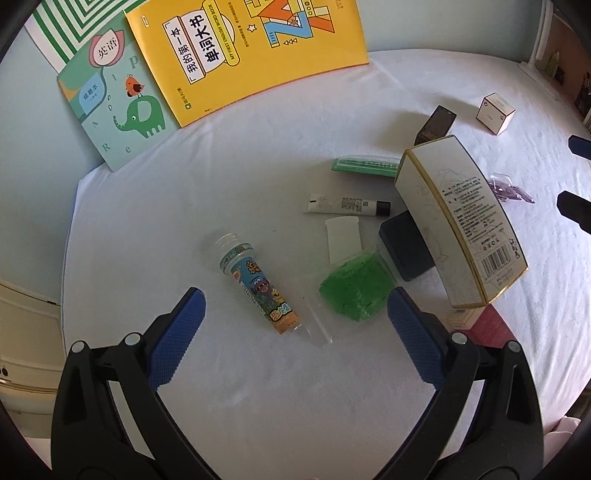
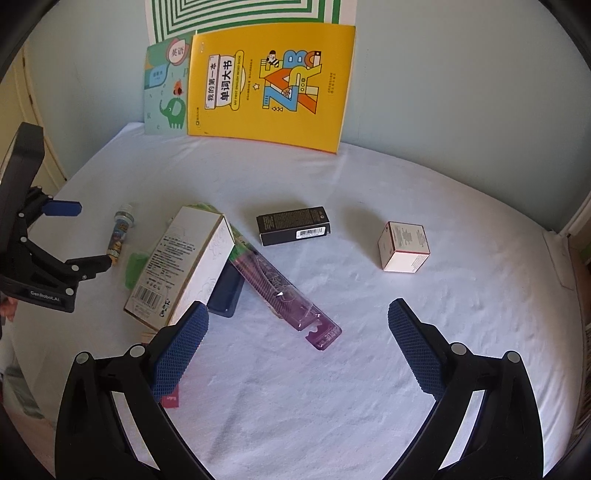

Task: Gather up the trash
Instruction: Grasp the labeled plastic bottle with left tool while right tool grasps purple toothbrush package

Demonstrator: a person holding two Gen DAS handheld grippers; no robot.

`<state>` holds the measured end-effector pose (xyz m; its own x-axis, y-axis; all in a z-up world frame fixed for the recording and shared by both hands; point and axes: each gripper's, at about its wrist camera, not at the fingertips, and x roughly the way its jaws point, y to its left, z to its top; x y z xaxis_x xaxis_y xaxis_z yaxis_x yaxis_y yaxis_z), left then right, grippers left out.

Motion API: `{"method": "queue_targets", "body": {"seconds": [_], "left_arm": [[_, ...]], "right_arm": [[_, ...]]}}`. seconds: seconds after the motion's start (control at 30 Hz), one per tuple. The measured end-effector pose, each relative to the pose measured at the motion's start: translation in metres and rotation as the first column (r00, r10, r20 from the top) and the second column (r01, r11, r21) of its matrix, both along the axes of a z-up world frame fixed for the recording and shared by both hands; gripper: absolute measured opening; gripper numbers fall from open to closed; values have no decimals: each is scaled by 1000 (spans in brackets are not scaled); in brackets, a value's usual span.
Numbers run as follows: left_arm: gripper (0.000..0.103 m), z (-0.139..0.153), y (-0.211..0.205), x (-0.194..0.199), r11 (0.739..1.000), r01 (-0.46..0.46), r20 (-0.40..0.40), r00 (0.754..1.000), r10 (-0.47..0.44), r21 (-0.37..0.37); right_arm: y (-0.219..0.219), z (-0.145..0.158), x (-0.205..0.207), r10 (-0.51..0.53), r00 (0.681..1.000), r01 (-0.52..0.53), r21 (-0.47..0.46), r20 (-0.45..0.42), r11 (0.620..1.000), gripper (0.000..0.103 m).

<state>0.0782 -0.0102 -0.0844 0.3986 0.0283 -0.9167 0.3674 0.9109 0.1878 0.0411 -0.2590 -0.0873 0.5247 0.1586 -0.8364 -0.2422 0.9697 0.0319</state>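
Observation:
Trash lies scattered on a white-sheeted surface [image 1: 229, 184]. In the left wrist view I see an empty cartoon-labelled bottle [image 1: 258, 284], a green plastic bag [image 1: 354, 288], a white tube [image 1: 347, 204], a white tab [image 1: 343, 240], a green packet [image 1: 365, 166], a dark blue lid [image 1: 402, 247] and a tall white carton [image 1: 461, 221] leaning over it. My left gripper [image 1: 295, 325] is open and empty, just above the bottle and bag. My right gripper [image 2: 297, 332] is open and empty above a purple toothbrush pack [image 2: 284, 295]. A black box [image 2: 293, 225] and a small white cube box [image 2: 404, 246] lie beyond.
A yellow book [image 2: 269, 85], a teal elephant book [image 2: 166, 92] and a green-striped sheet [image 2: 240, 14] lean on the blue wall at the back. A red item [image 2: 171, 398] lies under the carton. The surface's edge runs along the left and right.

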Motion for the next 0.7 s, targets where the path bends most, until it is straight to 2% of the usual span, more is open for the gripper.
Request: {"method": "queue_targets", "body": {"seconds": [0.13, 0.3, 0.43, 0.47, 0.5, 0.53, 0.7], "left_arm": [[96, -10, -1, 15, 1000, -14, -34, 999, 13, -21], [97, -17, 0, 25, 1000, -6, -43, 999, 5, -11], [96, -21, 18, 37, 998, -58, -50, 997, 58, -6], [96, -22, 22, 41, 997, -75, -57, 996, 75, -7], [96, -23, 27, 45, 996, -92, -63, 994, 91, -7], [96, -25, 32, 49, 994, -107, -72, 992, 106, -9], [96, -33, 49, 63, 984, -175, -101, 980, 172, -26]], "right_arm": [[2, -11, 10, 17, 999, -18, -26, -27, 1000, 96], [5, -23, 21, 53, 997, -56, -53, -56, 997, 96], [7, -33, 27, 84, 993, -89, -63, -78, 994, 95], [8, -36, 28, 94, 992, -99, -64, -88, 993, 89], [9, -41, 31, 103, 989, -110, -66, -105, 992, 77], [10, -45, 33, 108, 986, -118, -67, -126, 991, 73], [15, -59, 38, 134, 980, -148, -83, -149, 986, 73]]}}
